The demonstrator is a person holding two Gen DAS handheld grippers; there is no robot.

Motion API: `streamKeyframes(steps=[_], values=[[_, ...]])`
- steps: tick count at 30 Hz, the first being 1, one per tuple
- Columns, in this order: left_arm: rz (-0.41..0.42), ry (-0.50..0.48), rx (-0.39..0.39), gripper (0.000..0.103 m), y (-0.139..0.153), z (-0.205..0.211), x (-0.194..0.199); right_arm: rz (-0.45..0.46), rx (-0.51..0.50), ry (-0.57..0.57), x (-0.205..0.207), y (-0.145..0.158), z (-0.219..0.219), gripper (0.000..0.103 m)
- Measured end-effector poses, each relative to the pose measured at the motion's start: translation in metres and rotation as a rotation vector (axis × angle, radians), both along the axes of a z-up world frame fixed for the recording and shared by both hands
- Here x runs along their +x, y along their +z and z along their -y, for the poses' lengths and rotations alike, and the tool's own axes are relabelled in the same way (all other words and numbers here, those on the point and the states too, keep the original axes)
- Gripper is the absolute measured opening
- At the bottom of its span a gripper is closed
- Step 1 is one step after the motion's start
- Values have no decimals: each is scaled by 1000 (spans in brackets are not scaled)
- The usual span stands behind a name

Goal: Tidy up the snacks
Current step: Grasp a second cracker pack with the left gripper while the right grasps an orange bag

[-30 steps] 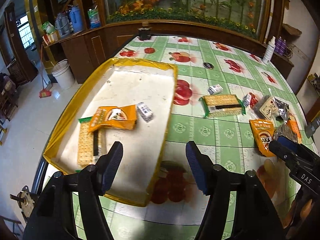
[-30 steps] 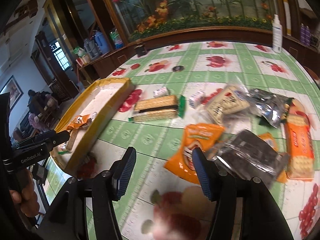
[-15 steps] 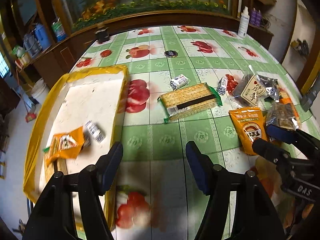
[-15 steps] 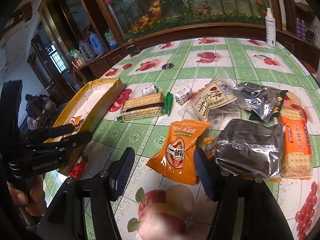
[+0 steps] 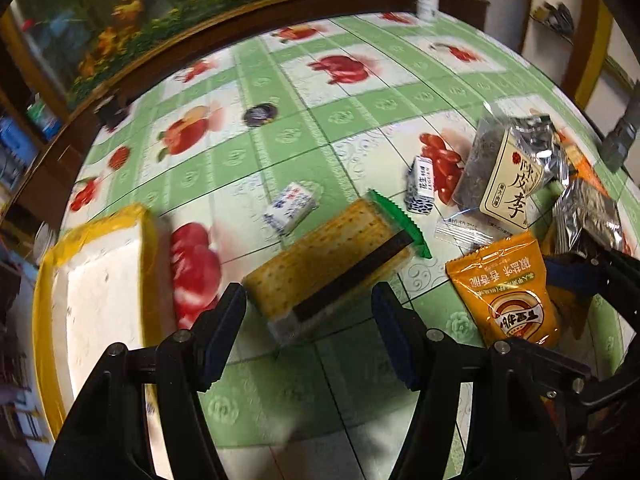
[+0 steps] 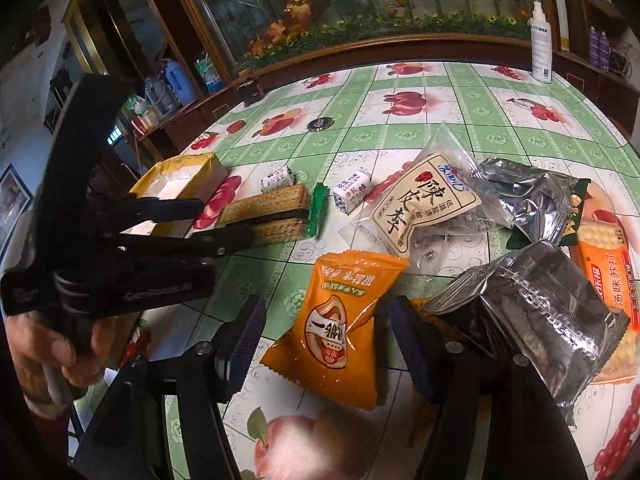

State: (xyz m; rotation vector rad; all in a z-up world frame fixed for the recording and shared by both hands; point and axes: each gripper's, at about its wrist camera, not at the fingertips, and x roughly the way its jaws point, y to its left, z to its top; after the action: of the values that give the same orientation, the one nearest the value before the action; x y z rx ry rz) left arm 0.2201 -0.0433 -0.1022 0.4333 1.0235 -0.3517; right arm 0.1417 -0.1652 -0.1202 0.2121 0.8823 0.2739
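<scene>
Orange snack packet (image 6: pixel 347 322) lies between the right gripper (image 6: pixel 324 342)'s jaws, which have just been opening and grip nothing. The left gripper (image 5: pixel 308 330), half-open and empty, has swung off the yellow tray (image 5: pixel 42 280), now at nine o'clock, to hover over the cracker pack (image 5: pixel 332 268) at twelve.

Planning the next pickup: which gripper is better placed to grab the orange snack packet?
Right. The right gripper already has its open jaws on either side of the orange snack packet. The left gripper, also open, is lined up on the cracker pack beside it instead.
</scene>
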Motion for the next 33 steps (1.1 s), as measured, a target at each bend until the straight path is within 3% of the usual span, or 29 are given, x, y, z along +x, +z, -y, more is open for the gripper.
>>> streamKeyframes(steps=[2,4,8,13,15,20,24,26,27,28,30,32,33], values=[[-4,-43,22,75,-6,9,4,-3,8,0,3,0,2,66],[4,-57,37,80,-10,14,6,-4,8,0,5,-1,1,66],[17,-79,34,80,-11,14,0,-10,-10,-6,8,-4,3,66],[26,-105,41,42,-3,5,-25,-6,-26,2,7,-4,1,66],[-36,-96,-19,41,3,-3,-25,-6,-27,3,7,-4,1,66],[-45,-56,-23,41,2,-2,-9,-8,-40,5,6,-5,-1,66],[-60,-147,-26,52,2,12,-7,-11,-37,4,7,-5,0,66],[-45,-185,-7,67,1,18,-6,-13,-37,5,7,-6,0,66],[-47,-202,5,81,-2,21,-6,-12,-36,4,7,-6,0,66],[-69,-213,15,84,-8,22,-3,-12,-36,4,7,-6,0,66],[-71,-184,32,87,-13,20,3,-17,-54,-1,7,-7,0,65],[-98,-157,-39,81,-12,11,9,-14,-54,-3,7,-7,1,65],[-104,-138,-68,72,-11,6,10,-12,-43,-3,7,-6,2,65]])
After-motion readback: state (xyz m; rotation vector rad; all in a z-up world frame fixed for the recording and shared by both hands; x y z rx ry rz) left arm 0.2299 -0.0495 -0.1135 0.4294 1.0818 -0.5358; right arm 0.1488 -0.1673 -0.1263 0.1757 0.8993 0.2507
